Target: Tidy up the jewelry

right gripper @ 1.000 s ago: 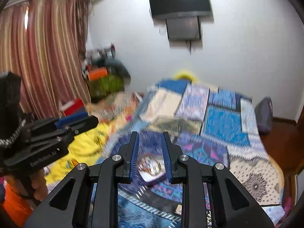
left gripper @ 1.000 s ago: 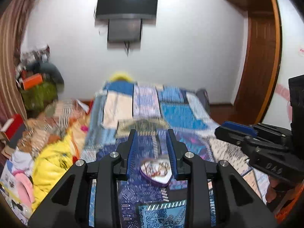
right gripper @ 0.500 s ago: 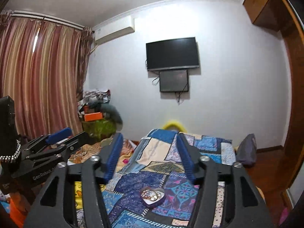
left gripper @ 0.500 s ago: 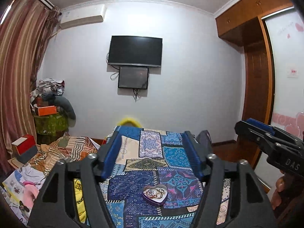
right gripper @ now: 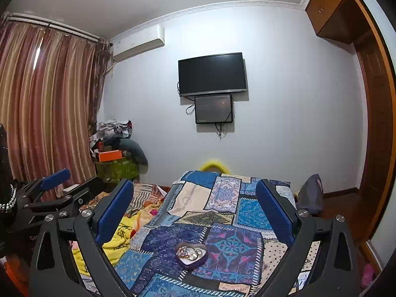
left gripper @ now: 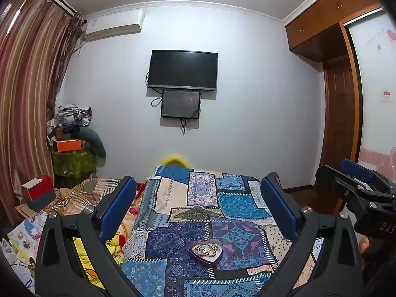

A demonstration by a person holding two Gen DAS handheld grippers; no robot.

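Observation:
A purple heart-shaped tin holding tangled gold jewelry sits on the patchwork bedspread; it also shows in the right wrist view. My left gripper is wide open and empty, held well above and short of the tin. My right gripper is wide open and empty at a similar height. The right gripper shows at the right edge of the left wrist view, and the left gripper at the left edge of the right wrist view.
A yellow blanket and striped clothes lie left of the bedspread. A red box and a pile with an orange box stand by the curtain. A television hangs ahead; a wooden door is on the right.
Both grippers opened from nearly closed to wide open and pulled up and back from the tin, which now looks smaller and farther away. The view tilted up toward the wall.

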